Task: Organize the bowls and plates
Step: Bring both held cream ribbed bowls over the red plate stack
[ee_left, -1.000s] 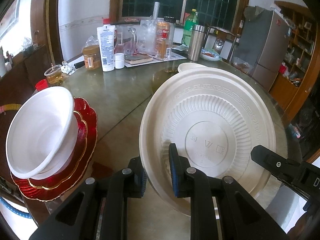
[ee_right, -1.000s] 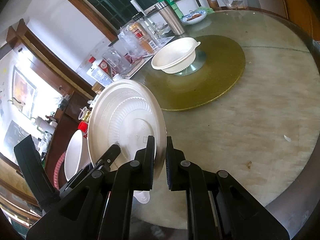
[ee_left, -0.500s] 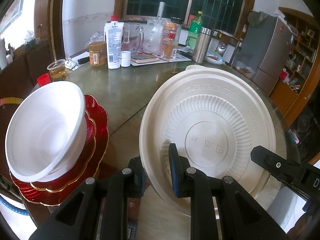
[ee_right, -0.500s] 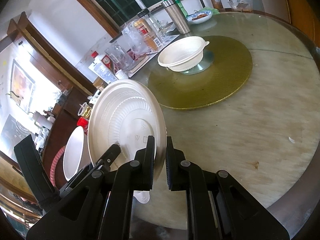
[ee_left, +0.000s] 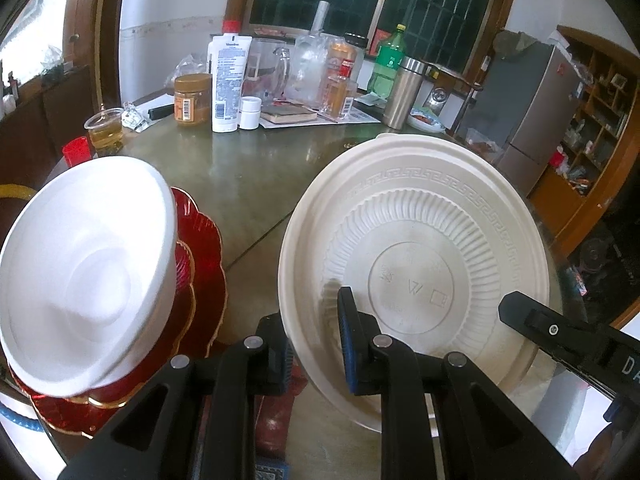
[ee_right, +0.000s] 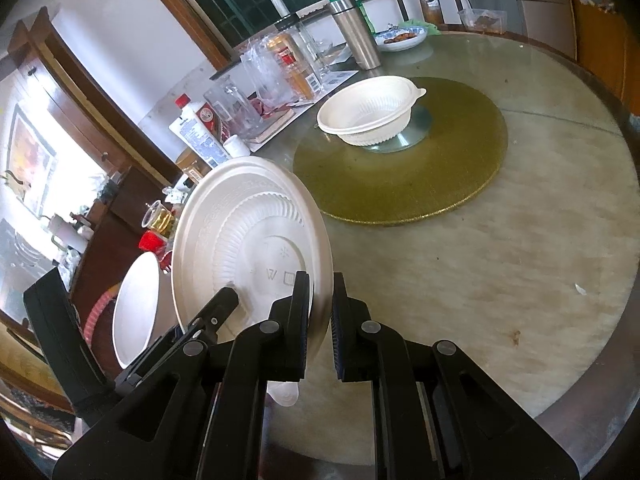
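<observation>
close in front of both cameras, the cream plate (ee_left: pixel 416 264) stands nearly on edge above the near part of the round table (ee_right: pixel 500 264), its ribbed underside facing the left wrist camera. the left gripper (ee_left: pixel 316 336) is clamped on the plate's lower rim, one finger in front of the underside and the other behind it. the right gripper (ee_right: pixel 320 312) pinches the same plate at its lower edge, a finger pressed to each face of the rim.

just to the left, a white bowl (ee_left: pixel 86 272) sits tilted on a stack of red plates with gold edges (ee_left: pixel 200 272) near the table's rim. beyond them stand a small red cup (ee_left: pixel 77 151) and a clear plastic cup of amber liquid (ee_left: pixel 105 128).

further out, in the right wrist view, a second cream bowl (ee_right: pixel 370 114) rests at the middle of a gold turntable (ee_right: pixel 404 176), well apart from the held plate.

at the far side of the table are a jar (ee_left: pixel 193 98), a white tube (ee_left: pixel 228 82), a steel flask (ee_left: pixel 402 92) and a green bottle (ee_left: pixel 386 62).
</observation>
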Motion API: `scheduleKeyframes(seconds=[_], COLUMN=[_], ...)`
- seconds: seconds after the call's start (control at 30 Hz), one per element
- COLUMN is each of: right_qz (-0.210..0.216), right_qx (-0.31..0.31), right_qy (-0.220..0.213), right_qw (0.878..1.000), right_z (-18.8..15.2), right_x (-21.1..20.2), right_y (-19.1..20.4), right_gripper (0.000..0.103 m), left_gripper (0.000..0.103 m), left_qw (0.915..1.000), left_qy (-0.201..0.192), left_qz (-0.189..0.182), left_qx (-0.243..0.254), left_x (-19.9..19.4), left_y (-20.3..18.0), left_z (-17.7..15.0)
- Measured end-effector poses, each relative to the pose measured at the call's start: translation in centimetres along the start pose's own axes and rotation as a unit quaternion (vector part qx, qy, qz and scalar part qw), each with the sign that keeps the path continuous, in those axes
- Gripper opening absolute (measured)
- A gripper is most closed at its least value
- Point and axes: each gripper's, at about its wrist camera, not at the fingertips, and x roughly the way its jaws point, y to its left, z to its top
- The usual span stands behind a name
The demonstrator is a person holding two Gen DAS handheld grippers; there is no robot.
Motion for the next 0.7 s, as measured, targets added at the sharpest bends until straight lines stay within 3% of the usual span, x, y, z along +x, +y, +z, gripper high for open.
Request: scheduleKeyframes(seconds=[0.4,0.7], right_qz=[-0.009,0.007], right_qx=[-0.001,-0.009], right_qy=[-0.025,-0.034], right_qw=[1.000,0.999], right_z=[0.3,0.5], right_x=[-1.6,-1.9], right_y=[2.2,3.3], right_gripper=[0.009,0.009], left_gripper=[0.019,0.019], left_qw=[0.9996,0.9996], left_qy=[-0.010,-0.022], left_qz=[-0.027,-0.017], left_qx=[0.004,0.005], left_x=[-1.2,-2.2], left_y=[0.9,1.6], left_z=[1.2,1.9])
